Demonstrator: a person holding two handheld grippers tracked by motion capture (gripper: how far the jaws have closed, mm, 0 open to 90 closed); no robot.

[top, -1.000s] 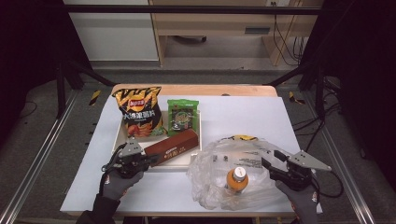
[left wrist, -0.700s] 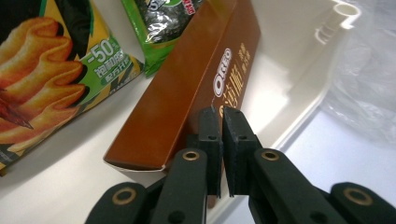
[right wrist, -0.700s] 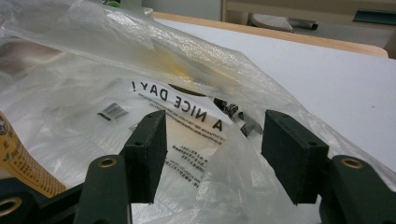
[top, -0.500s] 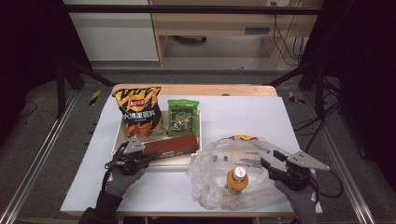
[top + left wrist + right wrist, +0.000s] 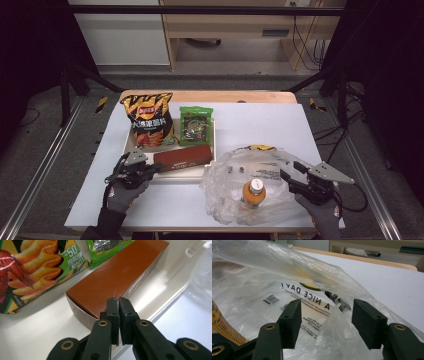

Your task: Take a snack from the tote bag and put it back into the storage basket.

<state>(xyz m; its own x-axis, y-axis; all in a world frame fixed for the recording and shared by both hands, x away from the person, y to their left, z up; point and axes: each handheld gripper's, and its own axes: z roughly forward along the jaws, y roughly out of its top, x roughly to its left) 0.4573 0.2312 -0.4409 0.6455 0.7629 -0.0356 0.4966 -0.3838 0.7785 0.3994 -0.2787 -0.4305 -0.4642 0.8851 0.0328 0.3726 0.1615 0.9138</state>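
Note:
A brown box (image 5: 182, 156) lies in a white tray (image 5: 214, 142), in front of an orange chips bag (image 5: 148, 120) and a green packet (image 5: 196, 125). My left gripper (image 5: 152, 169) is shut at the box's left end. In the left gripper view its tips (image 5: 118, 300) overlap the near corner of the box (image 5: 112, 275), with nothing visible between them. My right gripper (image 5: 291, 171) stands open at the right edge of a clear plastic bag (image 5: 250, 170), which holds an orange bottle (image 5: 254, 192). The bag's film (image 5: 262, 290) lies loose between the open jaws of the right gripper (image 5: 328, 305).
The white table top (image 5: 260, 120) spreads behind the bag and to the right of the tray. In the left gripper view the tray's rim (image 5: 170, 297) runs beside the box. Black frame rails and cables border the table on both sides.
The left gripper has shifted slightly at the box's end, and the box lies a touch flatter. The right hand and the bag have kept still.

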